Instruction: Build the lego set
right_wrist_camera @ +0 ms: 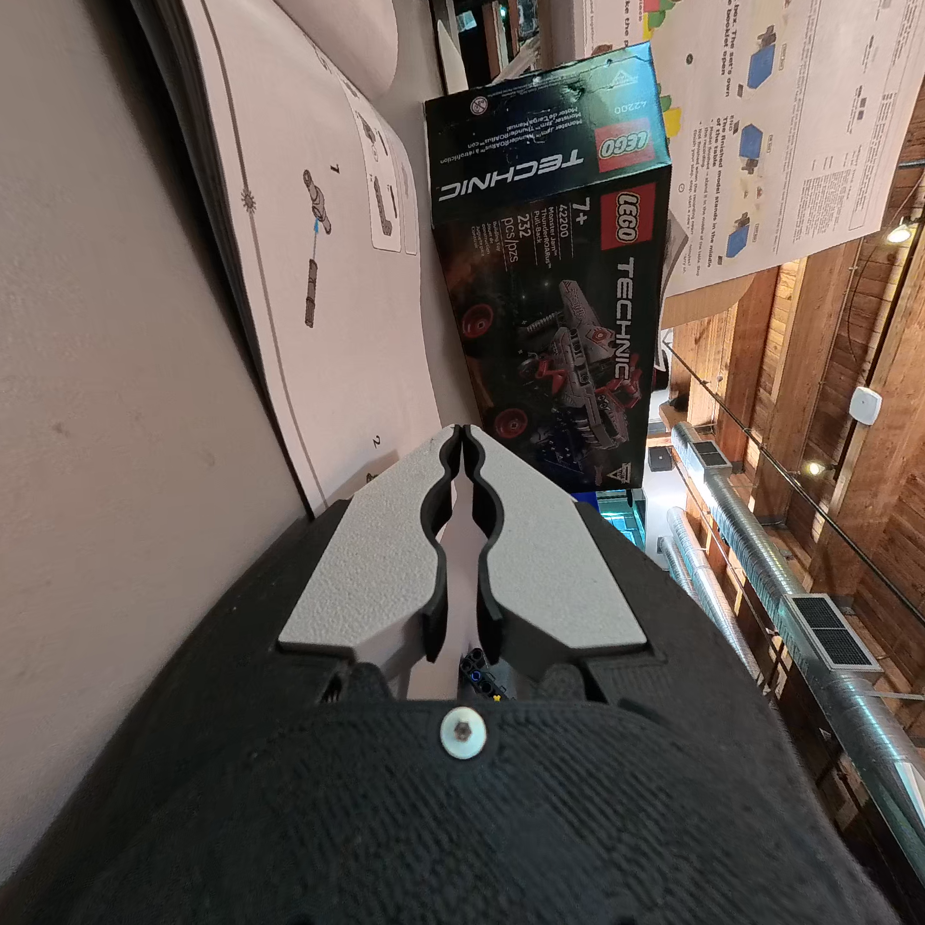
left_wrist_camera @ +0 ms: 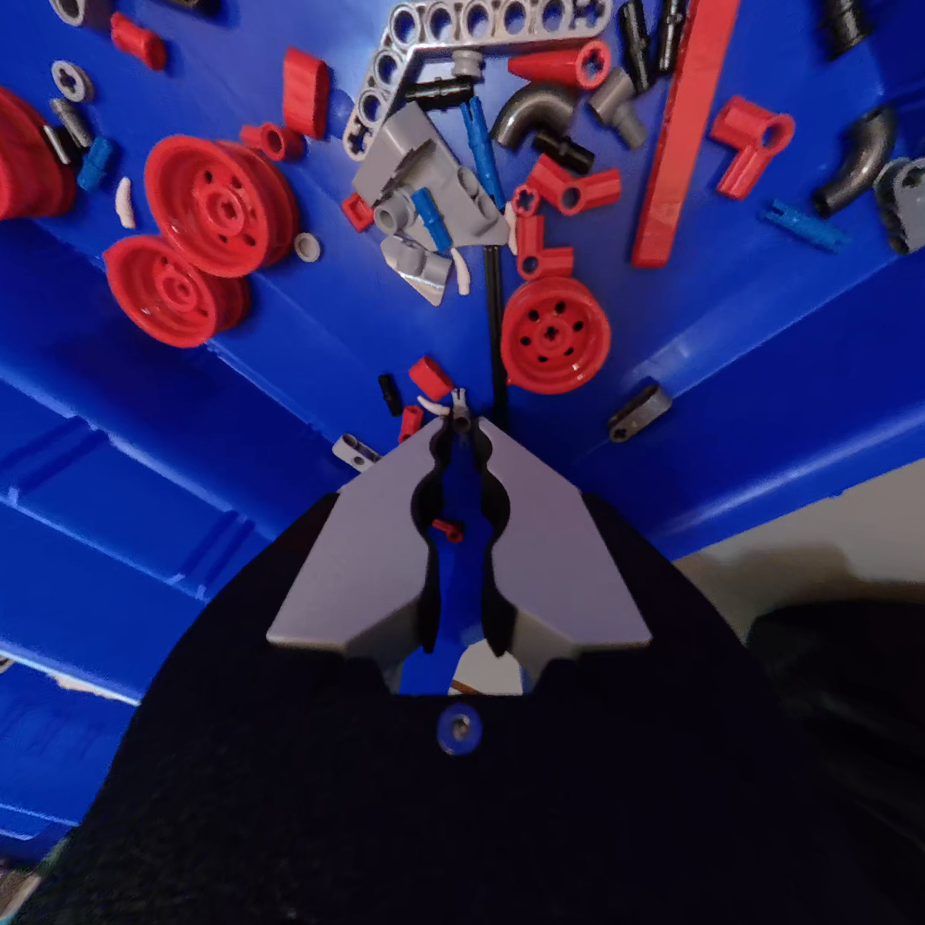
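Note:
In the left wrist view, my left gripper reaches into a blue bin of loose lego parts. Its tips are shut on a small dark grey pin that sticks out ahead of them. Close by lie a red wheel hub, a thin black axle and a small red bush. Farther off are two more red wheel hubs, a grey angled beam and a long red beam. In the right wrist view, my right gripper is shut and empty, its tips touching.
The right wrist view is turned sideways. An open instruction booklet lies on the pale table, with the dark set box beyond my fingertips. A printed sheet hangs behind it. The bin's wall rises at the right. There is about 55 centimeters between the tips of the two grippers. About 5 centimeters separates my left fingertips from the red wheel hub.

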A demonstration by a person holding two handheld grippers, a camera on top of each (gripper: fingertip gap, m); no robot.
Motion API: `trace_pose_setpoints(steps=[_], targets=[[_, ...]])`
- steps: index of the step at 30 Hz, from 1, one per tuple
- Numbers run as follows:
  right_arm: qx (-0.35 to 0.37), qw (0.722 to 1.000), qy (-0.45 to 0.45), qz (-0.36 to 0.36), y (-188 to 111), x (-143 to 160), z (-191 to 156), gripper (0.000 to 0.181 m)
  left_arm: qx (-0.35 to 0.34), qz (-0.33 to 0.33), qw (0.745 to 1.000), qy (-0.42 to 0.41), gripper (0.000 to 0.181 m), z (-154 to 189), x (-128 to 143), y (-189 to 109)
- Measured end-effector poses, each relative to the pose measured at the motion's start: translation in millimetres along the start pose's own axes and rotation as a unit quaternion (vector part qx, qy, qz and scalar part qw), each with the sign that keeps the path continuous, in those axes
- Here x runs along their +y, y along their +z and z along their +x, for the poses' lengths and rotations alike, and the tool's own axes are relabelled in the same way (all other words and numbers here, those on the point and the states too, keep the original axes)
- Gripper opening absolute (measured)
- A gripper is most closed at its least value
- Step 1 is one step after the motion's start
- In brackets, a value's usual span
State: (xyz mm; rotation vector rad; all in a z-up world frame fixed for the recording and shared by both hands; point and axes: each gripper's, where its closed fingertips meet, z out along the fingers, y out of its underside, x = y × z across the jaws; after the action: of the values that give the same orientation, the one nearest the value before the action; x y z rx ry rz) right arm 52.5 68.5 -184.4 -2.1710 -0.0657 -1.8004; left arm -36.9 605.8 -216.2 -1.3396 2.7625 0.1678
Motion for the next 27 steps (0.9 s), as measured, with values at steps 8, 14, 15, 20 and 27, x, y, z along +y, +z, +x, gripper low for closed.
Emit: trace_pose_setpoints(steps=[8, 14, 15, 20, 27], targets=[[0.005, 1.000, -0.003, -0.006, 0.5, 1.9, 1.5, 0.000, -0.032, 0.224, 0.972, 0.071, 0.005, 46.7, -74.6, -101.5], [0.010, 1.000, -0.004, -0.003, 0.0, 0.4, 2.5, 0.004, 0.111, 0.351, 0.872, 0.322, 0.005, 246.4, -192.3, -132.8], [0.012, 1.000, -0.004, -0.002, -0.1, 0.0, 3.4, 0.006, 0.137, 0.355, 0.861, 0.337, 0.005, 273.6, -203.6, -124.8], [0.027, 1.000, 0.008, 0.004, -1.6, -0.8, 9.8, 0.020, 0.199, 0.268, 0.861, 0.383, 0.005, 338.0, -203.3, -71.4], [0.025, 0.999, 0.015, 0.012, -2.0, -2.9, 9.6, 0.024, 0.207, 0.245, 0.866, 0.383, 0.005, 338.9, -201.0, -58.2]])
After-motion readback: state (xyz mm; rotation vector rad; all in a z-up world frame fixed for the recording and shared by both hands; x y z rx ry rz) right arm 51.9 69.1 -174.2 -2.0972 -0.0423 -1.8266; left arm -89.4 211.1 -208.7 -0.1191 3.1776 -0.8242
